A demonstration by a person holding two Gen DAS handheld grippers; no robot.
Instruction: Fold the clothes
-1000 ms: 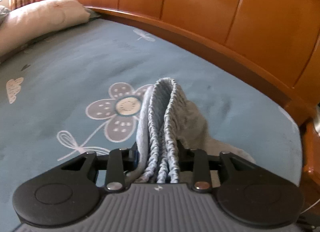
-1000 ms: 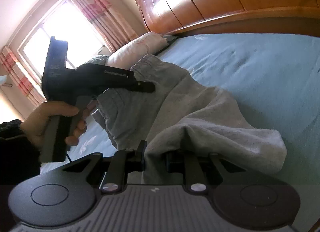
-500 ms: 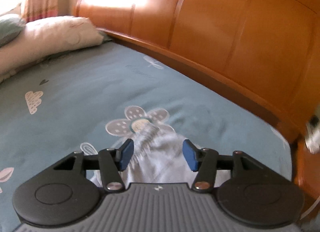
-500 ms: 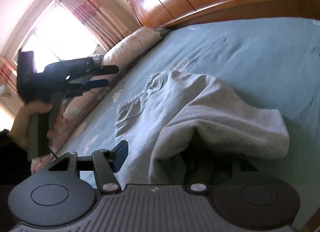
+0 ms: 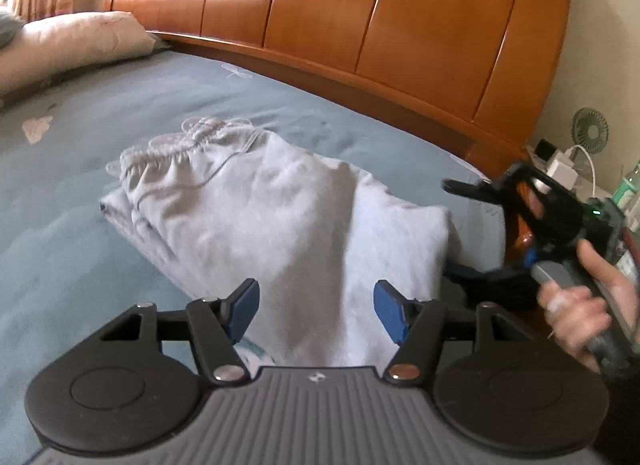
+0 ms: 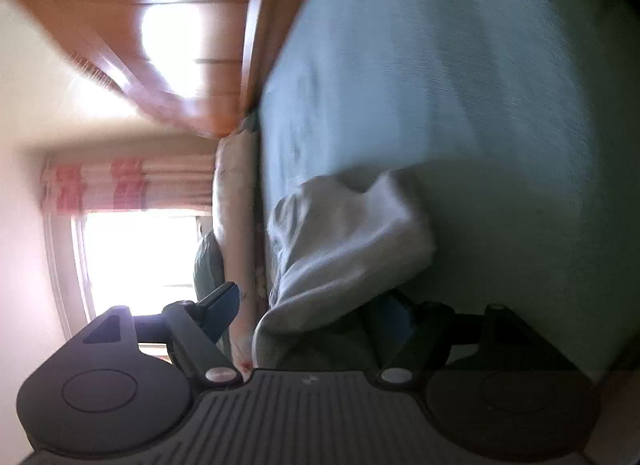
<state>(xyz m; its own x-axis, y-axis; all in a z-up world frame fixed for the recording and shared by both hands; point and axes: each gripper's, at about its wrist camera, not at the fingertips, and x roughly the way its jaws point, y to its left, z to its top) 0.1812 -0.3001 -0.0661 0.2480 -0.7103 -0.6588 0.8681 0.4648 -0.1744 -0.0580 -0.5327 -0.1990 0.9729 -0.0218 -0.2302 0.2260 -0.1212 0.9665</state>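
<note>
A second ago the left gripper (image 5: pixel 316 311) was clamped on the ribbed waistband, and half a second ago it had already let go; now it hovers with its jaws spread wide and empty, just above the near end of the grey trousers (image 5: pixel 280 217). The trousers lie folded on the blue bed sheet (image 5: pixel 80 249), no longer lifted. Their long axis runs from the gathered waistband (image 5: pixel 180 149) at the far left toward the near right. To the right, a hand (image 5: pixel 588 305) holds the right gripper (image 5: pixel 460 233) rolled on its side, beside the trousers' right edge. In its own blurred view, its jaws (image 6: pixel 312 311) stand apart, one blue pad under the cloth's fold, gripping nothing.
</note>
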